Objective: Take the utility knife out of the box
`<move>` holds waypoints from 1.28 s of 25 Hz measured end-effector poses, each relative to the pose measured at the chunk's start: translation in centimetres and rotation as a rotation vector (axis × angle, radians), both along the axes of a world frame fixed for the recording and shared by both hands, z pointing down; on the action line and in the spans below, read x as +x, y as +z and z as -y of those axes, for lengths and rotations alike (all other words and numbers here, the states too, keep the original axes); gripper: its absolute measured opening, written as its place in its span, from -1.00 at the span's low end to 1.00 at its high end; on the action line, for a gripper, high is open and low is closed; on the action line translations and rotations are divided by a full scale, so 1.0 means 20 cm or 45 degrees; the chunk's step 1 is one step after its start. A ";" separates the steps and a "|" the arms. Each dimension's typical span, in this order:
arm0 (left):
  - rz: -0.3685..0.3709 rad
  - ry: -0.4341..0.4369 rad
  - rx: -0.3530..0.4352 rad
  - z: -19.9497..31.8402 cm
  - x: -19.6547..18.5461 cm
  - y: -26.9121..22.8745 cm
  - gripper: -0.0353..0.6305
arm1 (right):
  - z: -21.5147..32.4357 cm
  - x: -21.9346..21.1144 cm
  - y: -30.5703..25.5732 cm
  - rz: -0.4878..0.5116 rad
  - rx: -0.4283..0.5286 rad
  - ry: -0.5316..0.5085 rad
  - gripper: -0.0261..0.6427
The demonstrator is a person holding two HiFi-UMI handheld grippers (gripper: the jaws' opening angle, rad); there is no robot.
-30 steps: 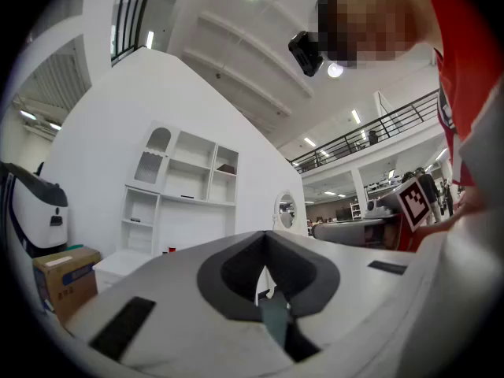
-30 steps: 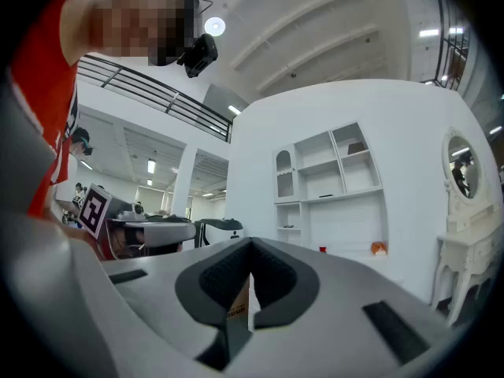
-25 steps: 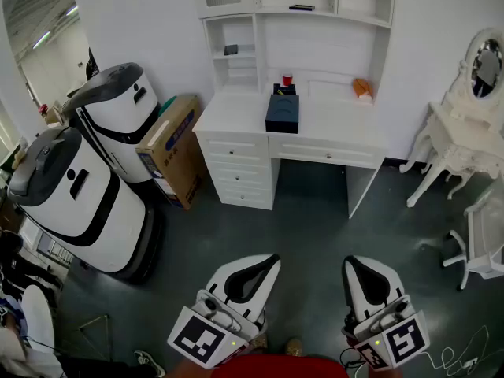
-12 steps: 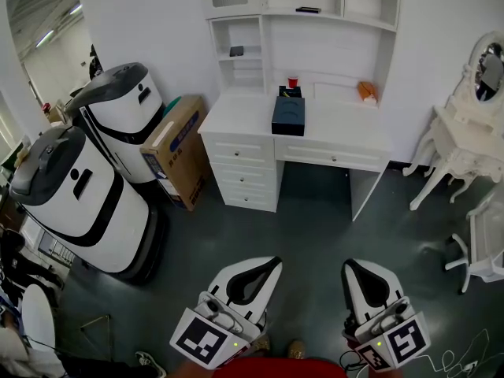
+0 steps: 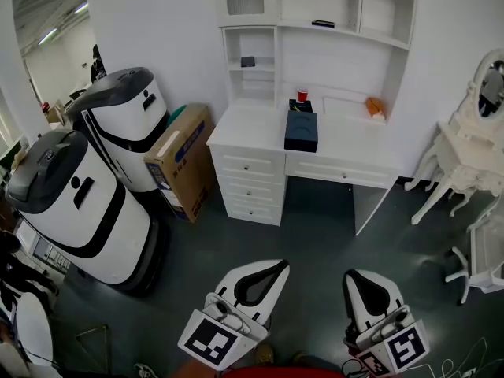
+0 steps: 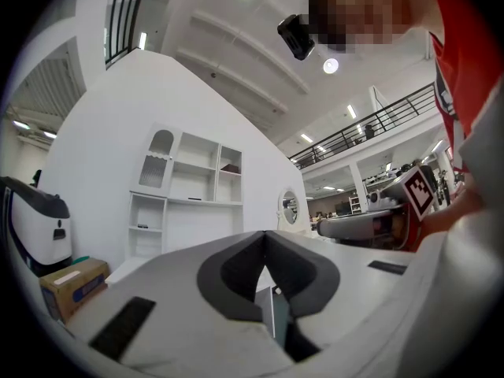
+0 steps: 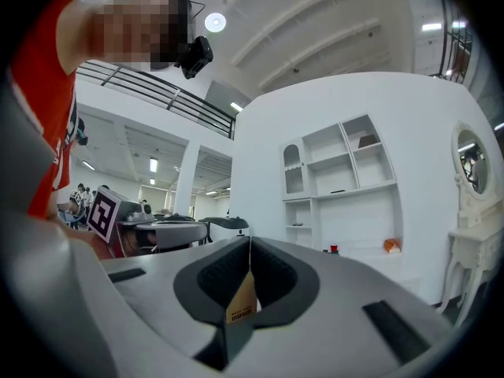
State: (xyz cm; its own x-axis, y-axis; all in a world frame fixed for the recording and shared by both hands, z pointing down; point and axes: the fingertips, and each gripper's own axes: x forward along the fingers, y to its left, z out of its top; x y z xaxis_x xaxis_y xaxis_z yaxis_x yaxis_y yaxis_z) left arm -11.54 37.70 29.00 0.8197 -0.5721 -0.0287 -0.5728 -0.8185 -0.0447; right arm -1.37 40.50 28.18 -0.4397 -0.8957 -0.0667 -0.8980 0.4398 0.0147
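Observation:
A dark blue box (image 5: 302, 131) stands on a white desk (image 5: 252, 128) against the far wall, across a stretch of dark floor from me. No utility knife shows in any view. Both grippers are held low at the near edge of the head view, pointing level toward the desk and far from the box. The left gripper (image 5: 279, 264) (image 6: 264, 232) is shut with its tips meeting and nothing between them. The right gripper (image 5: 350, 275) (image 7: 250, 239) has just been opening slightly, but its tips still look together and hold nothing.
Two large white-and-black machines (image 5: 79, 203) (image 5: 126, 120) stand at the left beside a cardboard box (image 5: 183, 160). A white vanity table (image 5: 465, 160) and chair (image 5: 482, 250) stand at the right. A red cup (image 5: 302, 96) and an orange object (image 5: 375, 107) sit on the desk.
In the head view the desk and box have slid to the right and down, and both grippers sit a little lower in the frame. The jaws look the same.

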 end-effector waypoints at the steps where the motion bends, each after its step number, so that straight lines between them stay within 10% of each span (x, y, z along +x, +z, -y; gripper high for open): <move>1: -0.003 0.001 -0.001 0.03 -0.01 0.00 -0.87 | 0.01 -0.01 0.00 -0.009 -0.001 0.006 -0.90; 15: -0.024 -0.023 0.017 0.48 0.02 -0.01 -0.87 | 0.43 0.04 0.03 -0.043 -0.006 0.000 -0.90; 32: -0.048 -0.217 0.166 1.61 0.52 -0.13 -0.87 | 1.51 0.60 0.02 -0.123 0.015 -0.173 -0.90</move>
State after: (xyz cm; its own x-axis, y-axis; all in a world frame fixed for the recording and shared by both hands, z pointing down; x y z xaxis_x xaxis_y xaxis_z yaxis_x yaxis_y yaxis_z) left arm -1.13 5.48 26.33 0.7083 -0.6919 -0.1401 -0.7058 -0.6982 -0.1200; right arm 10.61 10.23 28.60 -0.5616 -0.8269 -0.0283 -0.8244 0.5564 0.1038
